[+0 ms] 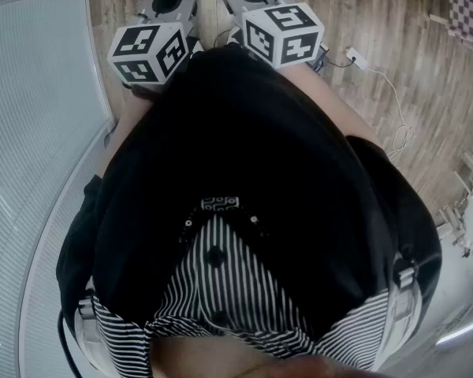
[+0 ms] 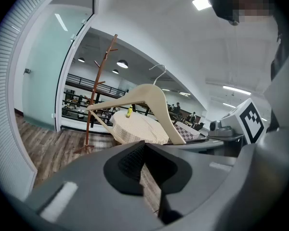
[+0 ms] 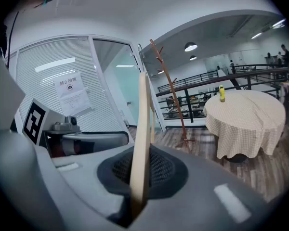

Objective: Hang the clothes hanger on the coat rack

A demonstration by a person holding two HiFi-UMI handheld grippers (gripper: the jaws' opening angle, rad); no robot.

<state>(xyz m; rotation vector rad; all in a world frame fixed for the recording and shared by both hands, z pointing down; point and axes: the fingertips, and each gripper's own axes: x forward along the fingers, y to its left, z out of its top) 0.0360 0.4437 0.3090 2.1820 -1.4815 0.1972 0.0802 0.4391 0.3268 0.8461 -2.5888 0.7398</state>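
**Hanger may twist in the grip before it reaches the rack**

Right hand-held gripper (image 3: 143,177) is clamped on the wooden clothes hanger (image 3: 142,119), pinching a thin edge. The metal hook (image 2: 159,72) rides far from the pads. Risk: the hanger pivots or slips under its own leverage. Left hand-held gripper (image 2: 145,153) has its jaws a narrow slit apart with nothing between, so it gives no support. Coat rack (image 3: 168,88) stands well apart across the floor. It has a slim pole and short pegs, so the hook could miss or knock it over.
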